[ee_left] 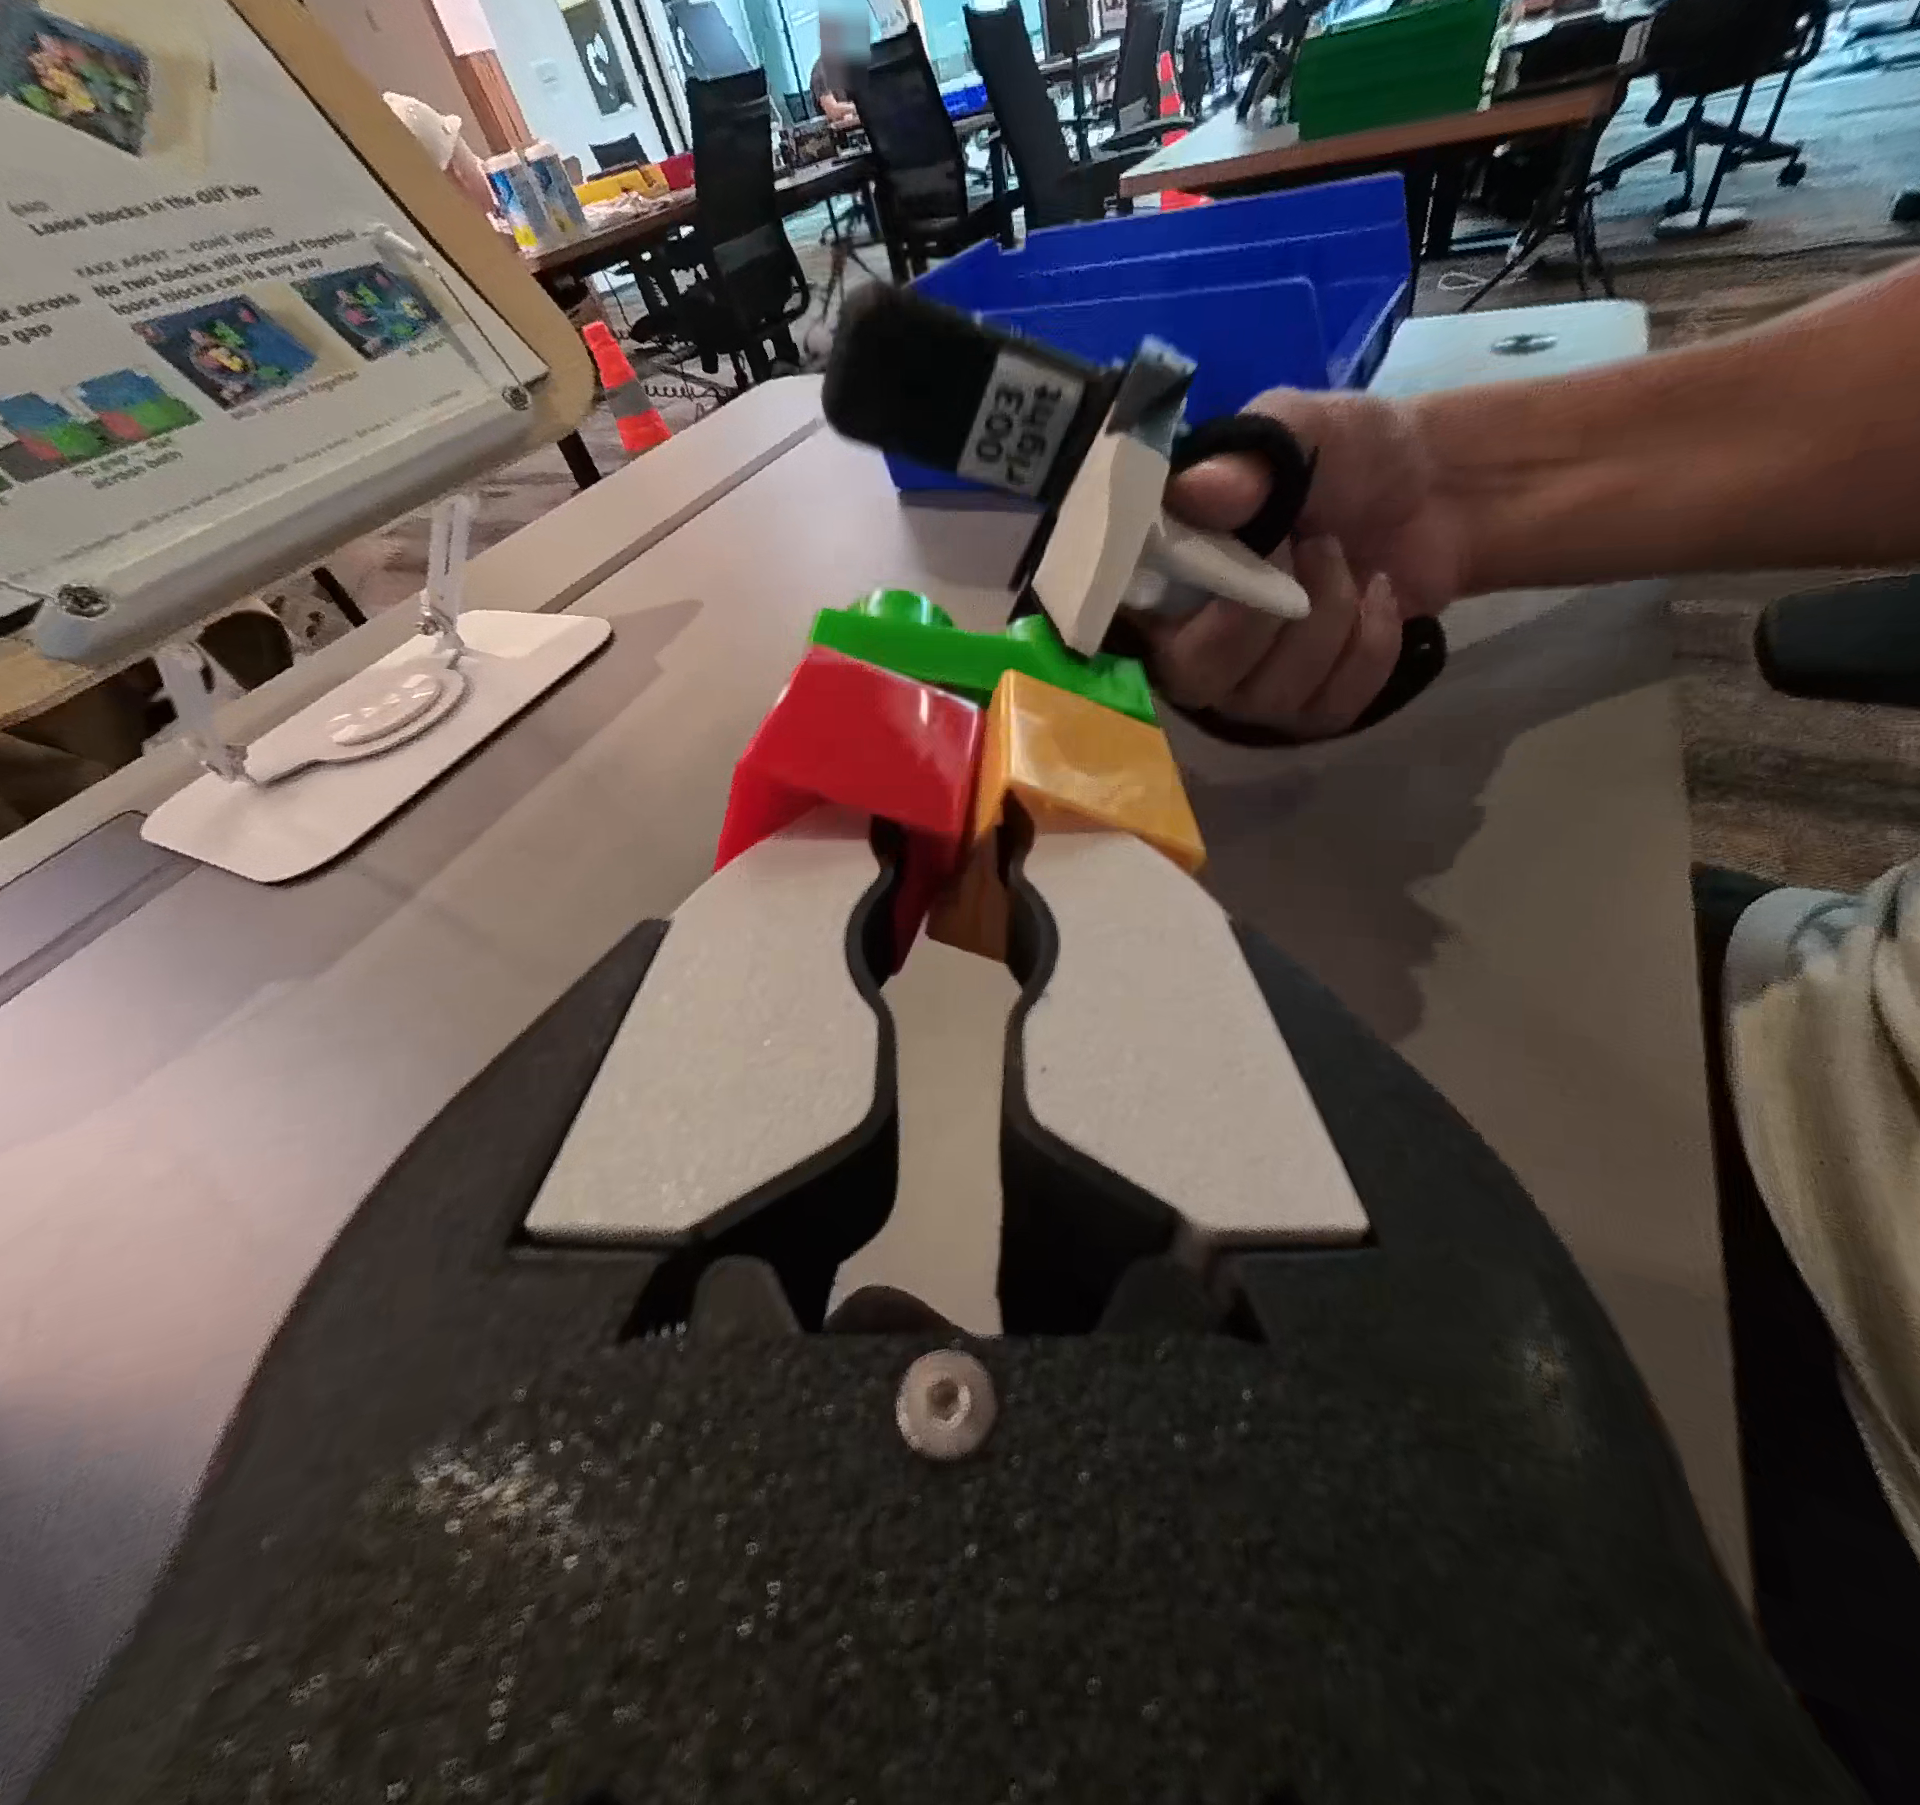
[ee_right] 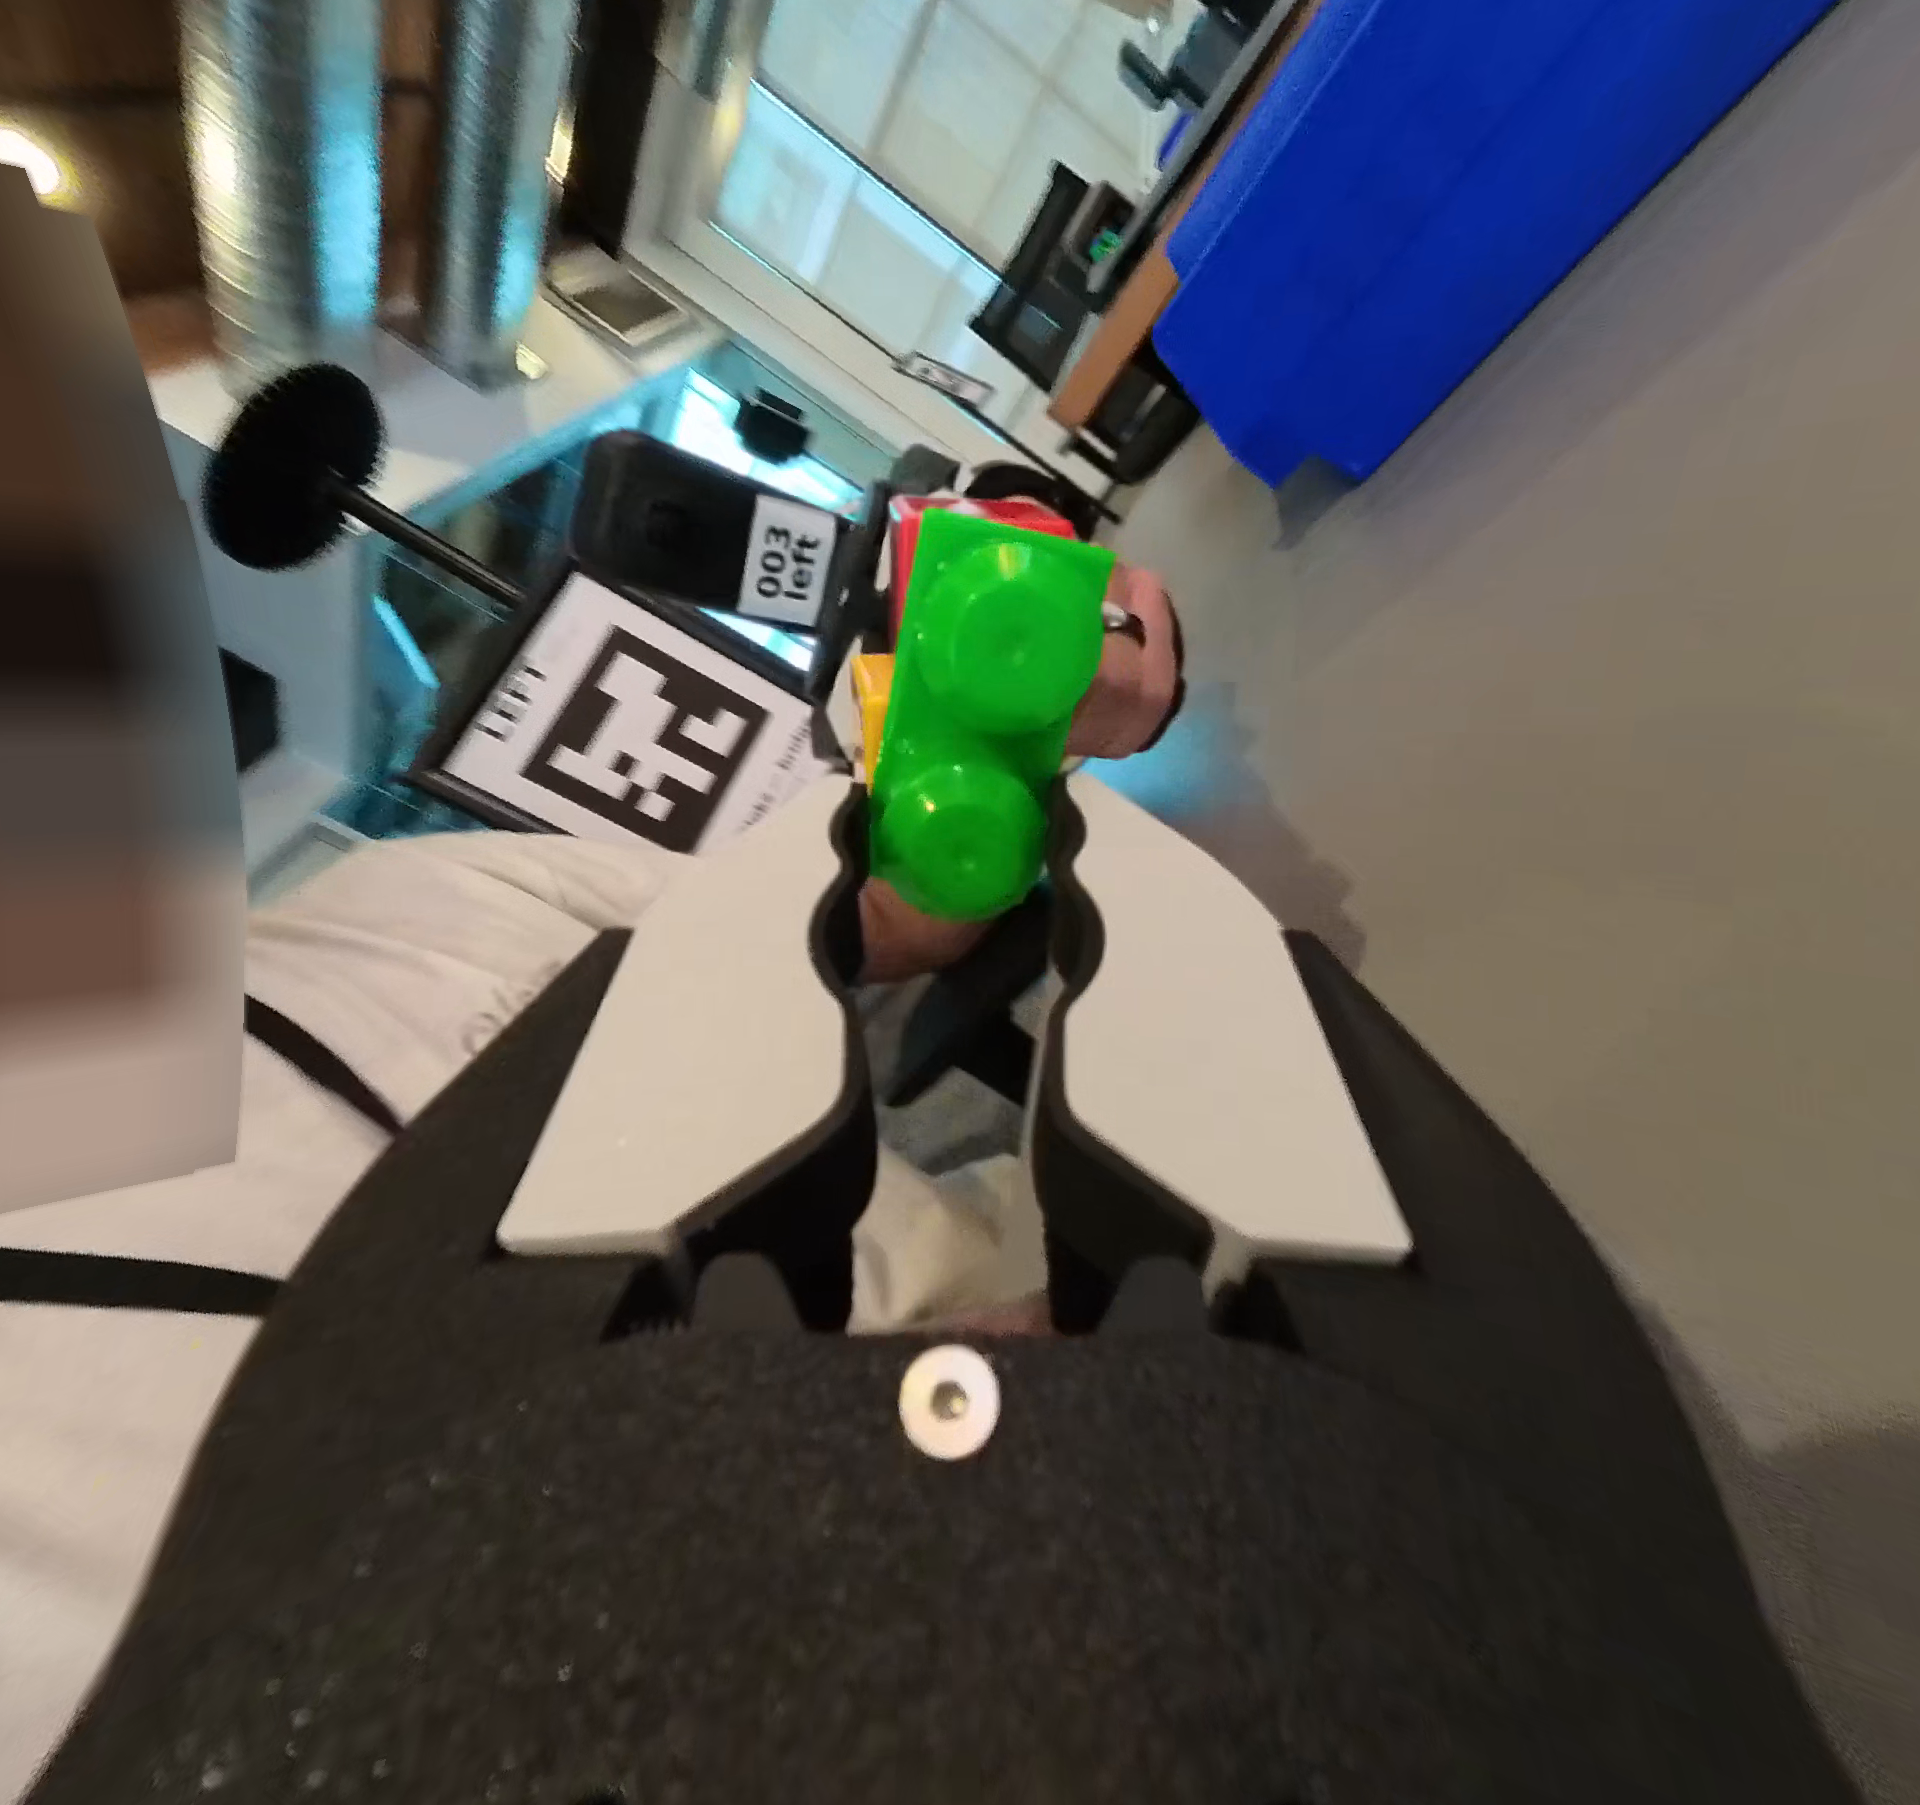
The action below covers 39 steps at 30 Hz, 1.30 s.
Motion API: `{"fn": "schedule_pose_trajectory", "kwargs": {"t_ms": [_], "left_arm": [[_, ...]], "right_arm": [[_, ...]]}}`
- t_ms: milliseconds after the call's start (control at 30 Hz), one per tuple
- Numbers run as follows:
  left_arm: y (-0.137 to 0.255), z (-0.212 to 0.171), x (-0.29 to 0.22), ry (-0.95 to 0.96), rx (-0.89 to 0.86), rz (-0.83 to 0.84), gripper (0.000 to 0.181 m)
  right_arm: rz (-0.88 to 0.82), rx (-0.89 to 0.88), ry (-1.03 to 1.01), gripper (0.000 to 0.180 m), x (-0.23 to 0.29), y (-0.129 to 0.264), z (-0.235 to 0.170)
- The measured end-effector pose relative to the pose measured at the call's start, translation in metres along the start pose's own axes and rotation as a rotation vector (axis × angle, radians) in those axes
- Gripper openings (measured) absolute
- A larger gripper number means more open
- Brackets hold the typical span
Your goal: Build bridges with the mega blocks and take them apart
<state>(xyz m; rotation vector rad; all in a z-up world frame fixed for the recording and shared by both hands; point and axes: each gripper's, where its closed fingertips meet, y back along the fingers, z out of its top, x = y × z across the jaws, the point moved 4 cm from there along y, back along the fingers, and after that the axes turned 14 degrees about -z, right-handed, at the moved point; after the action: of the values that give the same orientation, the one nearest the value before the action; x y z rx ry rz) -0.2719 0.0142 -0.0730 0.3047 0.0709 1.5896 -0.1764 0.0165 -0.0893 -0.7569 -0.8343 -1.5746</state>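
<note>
Though glossy, two round-studded green block [ee_right: 982,706]

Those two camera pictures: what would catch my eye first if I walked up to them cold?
The bright little bridge of blocks, held in the air between two grippers: a green block spans a red block and an orange block. The left gripper clamps the red and orange blocks from below, and the right gripper pinches the green one. Behind them a big blue bin stands on the grey table.
</note>
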Motion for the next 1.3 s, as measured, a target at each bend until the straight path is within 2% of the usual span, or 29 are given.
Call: {"fn": "schedule_pose_trajectory", "kwargs": {"t_ms": [200,300,467,633,733,1167,1300], "left_arm": [[0.006,0.001,0.000,-0.033,0.042,0.038,0.028],[0.006,0.000,-0.002,-0.077,0.066,0.069,0.016],[0.003,-0.004,-0.002,-0.065,0.137,0.084,0.012],[0.004,-0.003,-0.003,-0.006,0.062,0.027,0.006],[0.001,-0.003,-0.008,-0.055,0.098,0.018,0.004],[-0.003,0.003,-0.010,-0.058,0.051,-0.015,0.004],[0.005,0.009,-0.006,-0.007,-0.022,-0.039,0.004]], "right_arm": [[0.108,-0.094,-0.132,0.033,-0.007,0.006,-0.001],[0.109,-0.116,-0.144,0.032,-0.007,0.009,-0.001],[0.014,-0.116,-0.049,0.032,-0.007,0.009,-0.003],[-0.033,-0.064,0.044,0.033,-0.004,0.004,-0.013],[0.014,-0.099,-0.018,0.032,-0.005,0.007,-0.010],[0.071,-0.096,-0.056,0.032,-0.001,0.010,-0.012],[0.065,-0.099,-0.017,0.035,0.010,0.008,-0.005]]}}
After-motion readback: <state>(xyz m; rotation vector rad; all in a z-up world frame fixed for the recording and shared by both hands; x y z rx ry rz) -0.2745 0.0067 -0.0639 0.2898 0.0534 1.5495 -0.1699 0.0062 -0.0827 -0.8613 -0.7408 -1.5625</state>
